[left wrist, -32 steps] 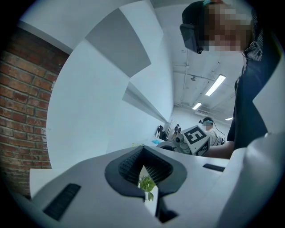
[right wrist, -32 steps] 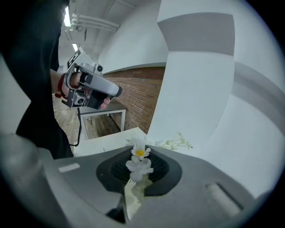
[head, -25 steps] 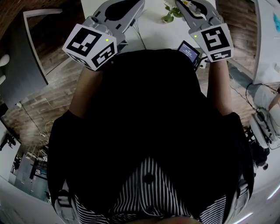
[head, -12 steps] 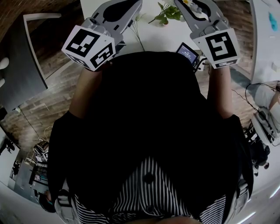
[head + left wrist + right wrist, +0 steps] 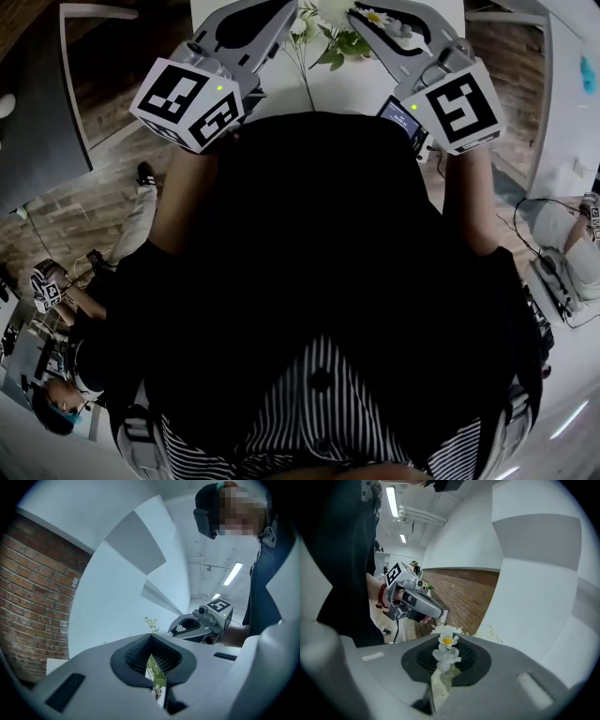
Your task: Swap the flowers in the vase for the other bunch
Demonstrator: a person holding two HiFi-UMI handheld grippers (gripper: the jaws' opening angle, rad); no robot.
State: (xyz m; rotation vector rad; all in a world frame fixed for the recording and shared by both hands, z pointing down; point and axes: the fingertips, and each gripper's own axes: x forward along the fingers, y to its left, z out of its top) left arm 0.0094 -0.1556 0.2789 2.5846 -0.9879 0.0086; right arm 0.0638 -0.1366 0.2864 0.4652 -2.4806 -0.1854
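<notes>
My right gripper (image 5: 443, 670) is shut on a bunch of white daisy-like flowers (image 5: 446, 649), whose heads stand up between its pads. In the head view it (image 5: 370, 14) reaches in from the right over the white table (image 5: 361, 80), with the bunch's green leaves (image 5: 339, 42) beside it. My left gripper (image 5: 157, 670) has its jaws closed to a narrow slit on a thin green sprig (image 5: 154, 667), and small white blossoms (image 5: 151, 623) rise above it. In the head view it (image 5: 267, 14) sits at the top left, with a thin stem (image 5: 305, 84) below its tip. No vase is in view.
A small device with a lit screen (image 5: 401, 114) lies at the table's near edge under my right wrist. A dark chair or table (image 5: 37, 122) stands to the left and a white counter (image 5: 567, 84) to the right. People are on the brick floor at lower left (image 5: 66, 291).
My right gripper has swung inward toward the left one and rolled, bringing the flowers and leaves further into the head view. The left gripper has shifted slightly right. People have come into view at lower left.
</notes>
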